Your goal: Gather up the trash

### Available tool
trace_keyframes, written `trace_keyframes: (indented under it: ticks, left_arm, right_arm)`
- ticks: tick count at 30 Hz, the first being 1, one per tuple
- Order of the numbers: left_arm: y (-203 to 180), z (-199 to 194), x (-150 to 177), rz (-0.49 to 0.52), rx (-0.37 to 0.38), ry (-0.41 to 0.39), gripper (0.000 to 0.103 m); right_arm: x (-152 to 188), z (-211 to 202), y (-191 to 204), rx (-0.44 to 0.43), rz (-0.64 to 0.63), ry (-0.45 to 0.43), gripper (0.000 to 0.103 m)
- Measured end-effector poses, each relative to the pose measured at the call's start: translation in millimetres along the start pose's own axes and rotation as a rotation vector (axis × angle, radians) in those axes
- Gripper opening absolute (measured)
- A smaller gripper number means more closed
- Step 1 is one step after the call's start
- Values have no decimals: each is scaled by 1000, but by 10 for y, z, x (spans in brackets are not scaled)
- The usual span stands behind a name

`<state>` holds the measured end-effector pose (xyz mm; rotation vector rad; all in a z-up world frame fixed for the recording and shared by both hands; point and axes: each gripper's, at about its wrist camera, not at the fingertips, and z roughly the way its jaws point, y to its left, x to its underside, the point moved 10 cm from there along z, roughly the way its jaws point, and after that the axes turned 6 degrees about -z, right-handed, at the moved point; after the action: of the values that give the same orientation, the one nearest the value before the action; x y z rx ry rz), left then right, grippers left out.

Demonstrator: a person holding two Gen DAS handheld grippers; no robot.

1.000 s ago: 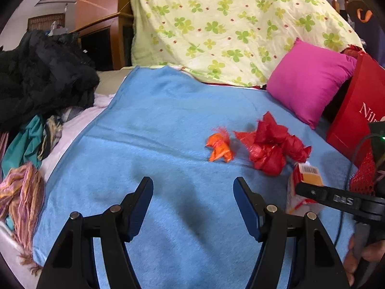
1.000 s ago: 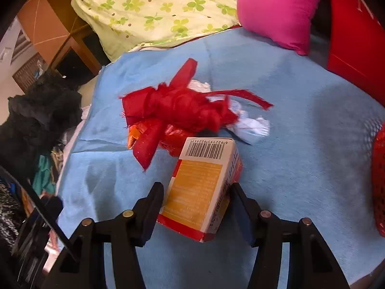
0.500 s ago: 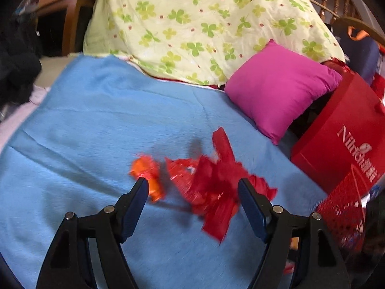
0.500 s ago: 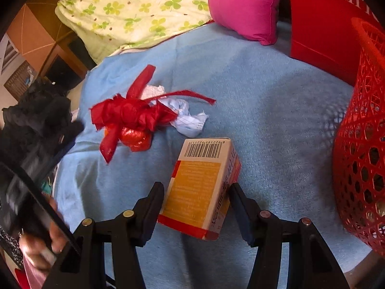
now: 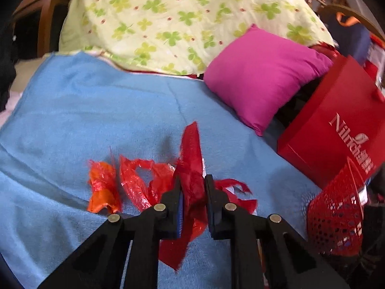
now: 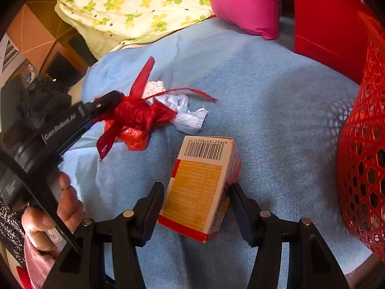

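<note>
Pinching the red plastic scrap (image 5: 191, 187) at six o'clock, the left gripper (image 5: 192, 192) has its jaws narrowed on the bunched middle, a good hold, since the film looks light, limp and slippery. The right gripper (image 6: 197, 202) clamps the cardboard box (image 6: 202, 183), stiff yet probably crushable, by its long sides low at six o'clock. Count the trash on the blue blanket (image 6: 264, 96): one red scrap, one box, one orange wrapper (image 5: 103, 187) at nine o'clock, one white crumpled paper (image 6: 182, 110) beyond. One red mesh basket (image 6: 361, 156) waits at three o'clock.
</note>
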<state>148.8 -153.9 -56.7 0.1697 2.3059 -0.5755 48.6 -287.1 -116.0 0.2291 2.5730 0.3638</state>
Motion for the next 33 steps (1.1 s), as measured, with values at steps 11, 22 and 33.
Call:
trace_keyframes:
  ticks: [11, 22, 33]
  left_arm:
    - [45, -678, 286, 106, 1, -21, 11]
    - [319, -1192, 471, 110, 29, -23, 10]
    - [398, -1030, 659, 140, 3, 97, 11]
  right_arm:
    - [-44, -122, 71, -24, 7, -37, 59]
    - [-62, -285, 314, -25, -52, -109, 56]
    - [-31, -131, 339, -24, -52, -41, 32]
